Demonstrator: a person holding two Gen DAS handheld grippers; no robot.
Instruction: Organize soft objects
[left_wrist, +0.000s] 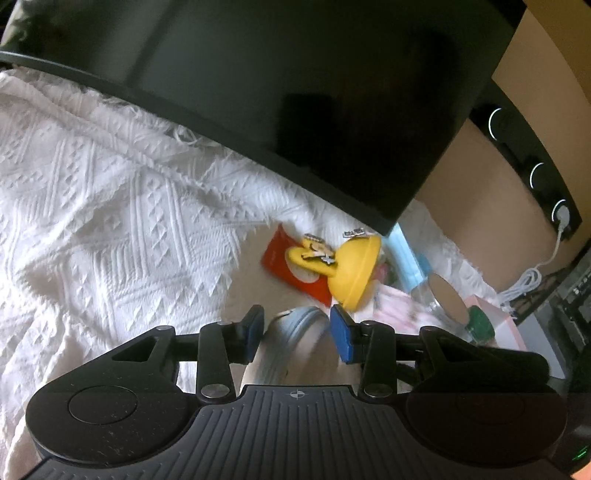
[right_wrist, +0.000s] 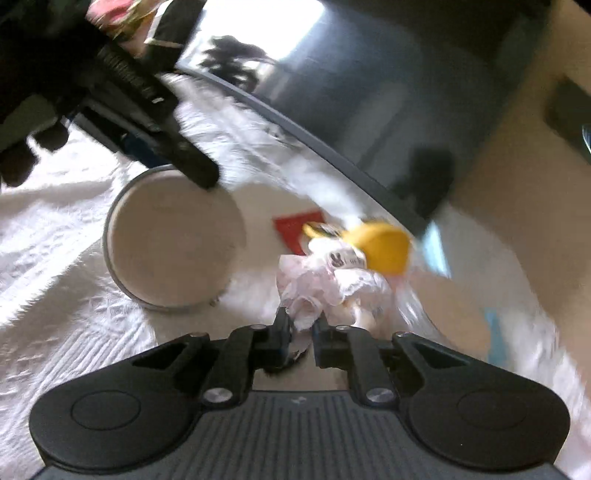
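My left gripper is closed on the grey-blue rim of a round pale container, with a blue pad against each side. The right wrist view shows that container tilted on the white cloth, and a left finger sits on its upper rim. My right gripper is shut on a crumpled pink-and-white soft bundle. Just beyond the bundle lie a yellow soft toy and a red packet.
A white textured cloth covers the surface. A large dark screen overhangs the far side. To the right lie a blue face mask, a clear jar with a brown lid, a green item and a white cable.
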